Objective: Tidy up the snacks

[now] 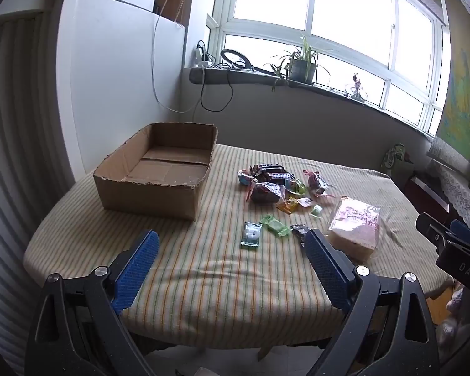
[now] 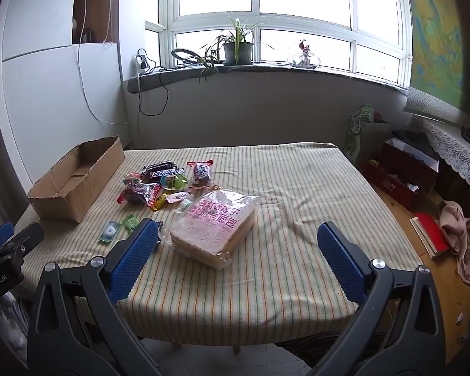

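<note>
Cardboard box [image 1: 159, 172] sat open and held nothing at the table's [image 1: 203, 297] left; to its right the wrapped snacks [image 1: 271, 185] lay heaped, then the bagged sliced bread [image 2: 213, 225]. You held your left gripper [image 1: 232, 244] and right gripper [image 2: 238, 235] wide open, gripping nothing.

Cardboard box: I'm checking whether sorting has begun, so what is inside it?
The cardboard box shows only its bare floor flaps, with no snacks inside. Its near wall hides the strip of floor just behind it in both views.
</note>
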A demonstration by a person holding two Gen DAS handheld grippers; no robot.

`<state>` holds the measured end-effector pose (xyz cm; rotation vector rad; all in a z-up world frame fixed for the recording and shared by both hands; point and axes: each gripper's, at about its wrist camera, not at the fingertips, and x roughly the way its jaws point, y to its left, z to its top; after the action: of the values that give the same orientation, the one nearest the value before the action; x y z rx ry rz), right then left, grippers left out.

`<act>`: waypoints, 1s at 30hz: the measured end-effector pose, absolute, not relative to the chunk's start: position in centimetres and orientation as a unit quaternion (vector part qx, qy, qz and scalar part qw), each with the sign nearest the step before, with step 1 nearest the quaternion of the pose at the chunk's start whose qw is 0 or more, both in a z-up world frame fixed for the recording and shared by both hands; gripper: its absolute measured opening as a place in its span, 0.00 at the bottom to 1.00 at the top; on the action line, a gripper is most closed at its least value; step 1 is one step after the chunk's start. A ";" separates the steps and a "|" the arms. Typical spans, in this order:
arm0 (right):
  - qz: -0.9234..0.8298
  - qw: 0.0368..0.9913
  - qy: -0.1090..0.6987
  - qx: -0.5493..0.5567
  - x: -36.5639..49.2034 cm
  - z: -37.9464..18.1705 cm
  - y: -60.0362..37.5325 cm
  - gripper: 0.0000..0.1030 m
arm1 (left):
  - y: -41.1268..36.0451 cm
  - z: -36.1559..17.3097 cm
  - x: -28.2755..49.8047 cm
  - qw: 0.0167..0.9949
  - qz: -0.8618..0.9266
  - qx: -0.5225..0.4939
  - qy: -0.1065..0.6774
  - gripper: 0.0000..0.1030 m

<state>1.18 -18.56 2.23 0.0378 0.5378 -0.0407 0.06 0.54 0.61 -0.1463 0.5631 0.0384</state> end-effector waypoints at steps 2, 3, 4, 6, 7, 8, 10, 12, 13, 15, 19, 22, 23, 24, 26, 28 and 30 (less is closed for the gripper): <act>-0.020 0.964 0.266 0.018 1.2 2.2 -18.5 1.00 | 0.6 0.6 0.1 0.957 0.019 -0.074 0.278 0.92; -0.021 0.964 0.265 0.017 1.2 2.2 -18.5 1.00 | 0.5 0.6 0.1 0.958 0.019 -0.073 0.278 0.92; -0.021 0.964 0.265 0.017 1.2 2.3 -18.5 1.00 | 0.3 0.5 0.0 0.958 0.021 -0.072 0.277 0.92; -0.022 0.964 0.264 0.015 1.2 2.2 -18.4 1.00 | 0.3 0.5 0.1 0.958 0.021 -0.070 0.277 0.92; -0.023 0.964 0.263 0.015 1.2 2.3 -18.4 1.00 | 0.3 0.4 0.1 0.958 0.020 -0.071 0.277 0.92; -0.022 0.964 0.264 0.015 1.2 2.3 -18.4 1.00 | 0.2 0.4 0.1 0.958 0.020 -0.071 0.278 0.92; -0.022 0.964 0.264 0.015 1.2 2.3 -18.4 1.00 | 0.2 0.4 0.1 0.958 0.020 -0.071 0.278 0.92; -0.022 0.964 0.264 0.016 1.2 2.2 -18.4 1.00 | 0.1 0.3 0.1 0.958 0.021 -0.070 0.278 0.92; -0.022 0.964 0.264 0.016 1.3 2.3 -18.4 1.00 | 0.1 0.3 0.1 0.958 0.021 -0.070 0.279 0.92; -0.021 0.964 0.265 0.015 1.3 2.2 -18.3 1.00 | 0.0 0.3 0.1 0.958 0.021 -0.071 0.279 0.92; -0.019 0.963 0.267 0.015 1.3 2.1 -18.3 1.00 | 0.0 0.3 0.1 0.958 0.021 -0.070 0.279 0.92; -0.019 0.963 0.268 0.015 1.3 2.1 -18.3 1.00 | 0.1 0.3 0.1 0.957 0.019 -0.070 0.280 0.92; -0.019 0.963 0.269 0.016 1.3 2.0 -18.3 1.00 | 0.0 0.2 0.1 0.957 0.018 -0.068 0.280 0.92; -0.018 0.963 0.269 0.016 1.3 2.0 -18.3 1.00 | 0.0 0.2 0.2 0.958 0.019 -0.066 0.280 0.92; -0.017 0.963 0.269 0.016 1.3 2.0 -18.3 1.00 | 0.0 0.2 0.1 0.958 0.020 -0.065 0.280 0.92; -0.017 0.963 0.269 0.016 1.2 2.0 -18.3 1.00 | 0.0 0.3 0.1 0.958 0.021 -0.065 0.279 0.92; -0.017 0.963 0.270 0.017 1.3 2.0 -18.3 1.00 | -0.1 0.3 0.2 0.958 0.022 -0.065 0.279 0.92</act>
<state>1.27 -18.25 2.00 0.0337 0.5460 -0.0353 0.18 -0.06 0.26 -0.1328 0.5666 0.0450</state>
